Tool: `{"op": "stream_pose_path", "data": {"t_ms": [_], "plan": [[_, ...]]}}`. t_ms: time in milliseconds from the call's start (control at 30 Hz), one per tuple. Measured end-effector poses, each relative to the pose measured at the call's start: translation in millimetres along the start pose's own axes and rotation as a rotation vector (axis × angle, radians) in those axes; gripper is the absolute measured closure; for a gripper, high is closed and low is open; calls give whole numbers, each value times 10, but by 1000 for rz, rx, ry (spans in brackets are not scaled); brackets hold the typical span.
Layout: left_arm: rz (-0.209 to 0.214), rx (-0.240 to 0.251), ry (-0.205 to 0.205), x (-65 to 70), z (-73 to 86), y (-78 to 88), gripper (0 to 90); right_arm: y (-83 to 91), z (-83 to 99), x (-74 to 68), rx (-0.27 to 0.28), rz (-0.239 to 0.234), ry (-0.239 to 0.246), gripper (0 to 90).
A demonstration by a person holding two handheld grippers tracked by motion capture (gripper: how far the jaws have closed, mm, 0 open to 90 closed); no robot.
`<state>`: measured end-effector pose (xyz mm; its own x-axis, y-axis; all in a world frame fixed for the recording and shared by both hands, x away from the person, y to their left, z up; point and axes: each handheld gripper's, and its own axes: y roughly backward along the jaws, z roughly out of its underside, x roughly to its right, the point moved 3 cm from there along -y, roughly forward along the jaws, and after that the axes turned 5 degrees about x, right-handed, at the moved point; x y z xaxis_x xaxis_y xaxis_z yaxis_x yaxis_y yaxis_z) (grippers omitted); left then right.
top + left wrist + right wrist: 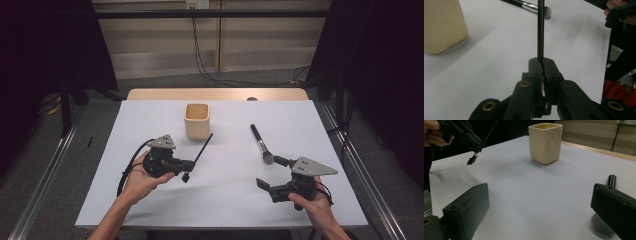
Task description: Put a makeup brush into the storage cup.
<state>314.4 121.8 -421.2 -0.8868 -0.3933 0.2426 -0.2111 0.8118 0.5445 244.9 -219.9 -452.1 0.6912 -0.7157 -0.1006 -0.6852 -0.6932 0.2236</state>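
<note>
My left gripper [191,164] is shut on the lower end of a thin black stick [204,147], which slants up toward a cream square cup [196,120]. In the left gripper view the jaws [541,61] pinch the stick [540,30] upright, with the cup [441,25] at the left. A black-handled makeup brush [261,144] lies on the white table, bristles toward me. My right gripper [271,172] stands open just short of the bristles. In its own view the jaws [539,212] are wide apart with nothing between them; the brush handle's end [612,180] and its bristles [600,225] show beside the right jaw.
The white table [225,200] has a wooden strip [217,94] along its far edge. Dark curtains hang at both sides, and metal rails run along the floor. In the right gripper view the cup [545,142] stands ahead, and the left gripper [466,137] hangs at the upper left.
</note>
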Motion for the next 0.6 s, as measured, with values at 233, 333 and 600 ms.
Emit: {"op": "stream_pose_path", "data": {"t_ms": [233,333,600], "plan": [[42,-62,-41,123,-72,-70,860,-70,-156,-24,-8,-108,12,12],[55,-80,-62,157,-119,-95,860,-129,-225,-58,-20,-159,44,13],[98,-175,-127,252,-206,-178,860,-298,-368,-119,-106,-263,57,18]]}}
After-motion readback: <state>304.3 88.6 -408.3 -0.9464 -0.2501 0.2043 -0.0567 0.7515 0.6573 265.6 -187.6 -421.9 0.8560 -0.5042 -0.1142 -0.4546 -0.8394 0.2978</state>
